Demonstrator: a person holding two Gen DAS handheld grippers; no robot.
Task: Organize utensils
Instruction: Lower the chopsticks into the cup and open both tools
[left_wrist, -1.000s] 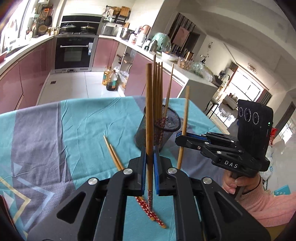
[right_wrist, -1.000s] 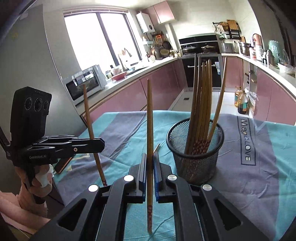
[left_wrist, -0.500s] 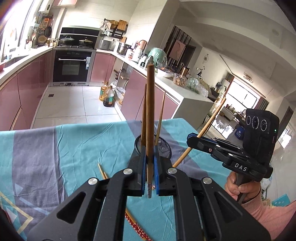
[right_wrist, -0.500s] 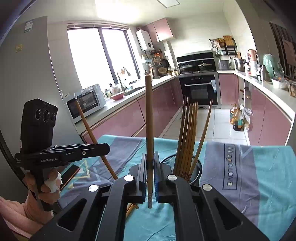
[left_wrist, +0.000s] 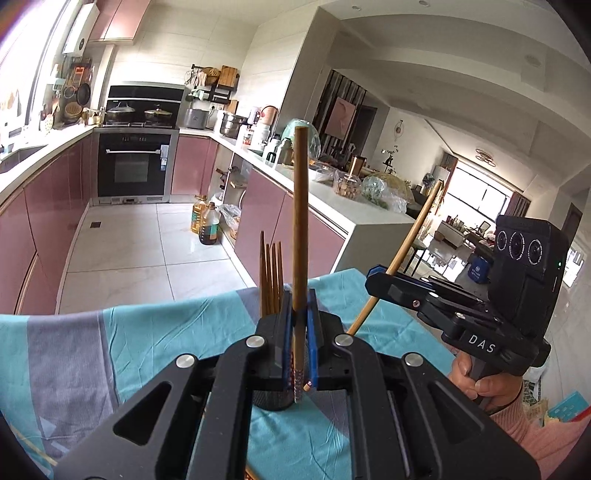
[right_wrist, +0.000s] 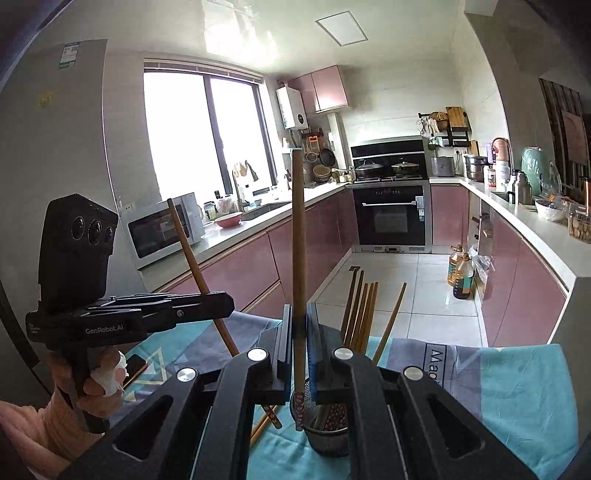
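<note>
Our left tool (left_wrist: 300, 350) clamps one chopstick (left_wrist: 300, 221) upright; our right tool (right_wrist: 298, 350) grips another (right_wrist: 297, 240). The mesh holder (right_wrist: 328, 439) sits just below both at 6 o'clock, the table's (left_wrist: 147, 332) far edge near.

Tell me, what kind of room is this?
A home kitchen, most likely: a built-in oven under pots on a hob, a microwave on the counter, and pink cabinets along the walls.
</note>
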